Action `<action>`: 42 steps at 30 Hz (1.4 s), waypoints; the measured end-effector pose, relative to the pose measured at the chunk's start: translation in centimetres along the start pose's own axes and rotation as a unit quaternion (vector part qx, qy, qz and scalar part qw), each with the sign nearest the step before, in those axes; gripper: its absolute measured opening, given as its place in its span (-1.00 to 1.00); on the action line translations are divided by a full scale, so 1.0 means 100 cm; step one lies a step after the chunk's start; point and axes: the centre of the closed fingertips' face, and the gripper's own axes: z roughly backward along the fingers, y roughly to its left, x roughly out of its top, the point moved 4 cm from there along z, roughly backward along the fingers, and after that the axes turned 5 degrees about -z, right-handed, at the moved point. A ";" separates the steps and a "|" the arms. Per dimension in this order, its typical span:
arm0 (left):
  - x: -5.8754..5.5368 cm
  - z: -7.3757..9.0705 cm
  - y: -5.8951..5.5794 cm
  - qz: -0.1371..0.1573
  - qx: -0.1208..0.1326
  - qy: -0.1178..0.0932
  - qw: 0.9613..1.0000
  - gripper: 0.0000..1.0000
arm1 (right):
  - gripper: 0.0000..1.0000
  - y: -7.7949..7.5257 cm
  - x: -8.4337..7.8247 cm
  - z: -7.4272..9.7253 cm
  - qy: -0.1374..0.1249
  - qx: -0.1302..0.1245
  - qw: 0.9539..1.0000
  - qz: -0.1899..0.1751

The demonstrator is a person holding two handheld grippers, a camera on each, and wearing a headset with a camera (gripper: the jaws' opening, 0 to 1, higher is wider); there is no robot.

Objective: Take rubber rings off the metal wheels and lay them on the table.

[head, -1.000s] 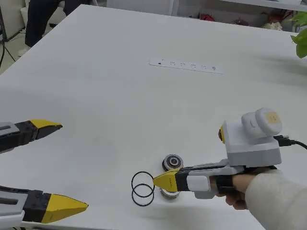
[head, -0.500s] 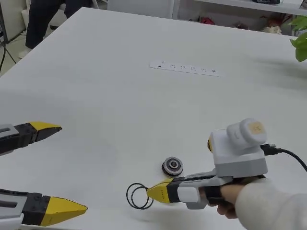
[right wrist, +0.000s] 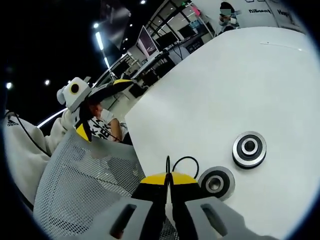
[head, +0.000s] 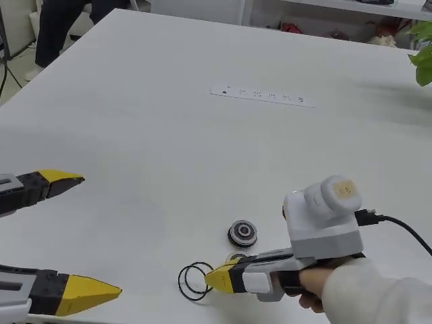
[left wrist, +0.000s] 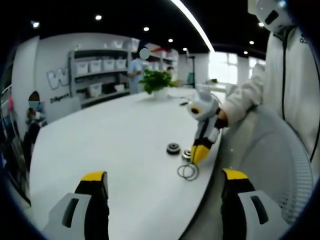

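The right gripper [head: 209, 278] pinched a rubber ring [head: 194, 281] shut-jawed beside two metal wheels [right wrist: 249, 148]; the left gripper [left wrist: 165, 176] hung wide open, empty.

Left gripper [head: 101, 235]: jaws spread wide, held low at the near left, tips pointing right. Right gripper [head: 214, 278]: jaws pressed together, tips pointing left, held low in the right hand [head: 312, 289], white-sleeved.
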 end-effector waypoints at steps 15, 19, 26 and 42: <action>0.001 -0.002 0.001 0.000 -0.002 -0.002 1.000 0.90 | -0.98 -0.008 -0.001 -0.001 0.006 -0.025 1.000 0.017; 0.001 -0.002 0.000 0.000 -0.002 -0.001 1.000 0.90 | -0.94 -0.008 0.000 0.000 0.005 -0.028 0.999 0.023; 0.003 -0.001 -0.002 0.000 0.001 -0.002 1.000 0.90 | -0.91 -0.008 0.004 0.004 -0.005 -0.029 0.999 0.021; 0.003 0.004 -0.003 -0.004 0.008 -0.005 1.000 0.89 | -0.85 -0.003 0.018 0.014 -0.025 -0.032 0.998 0.048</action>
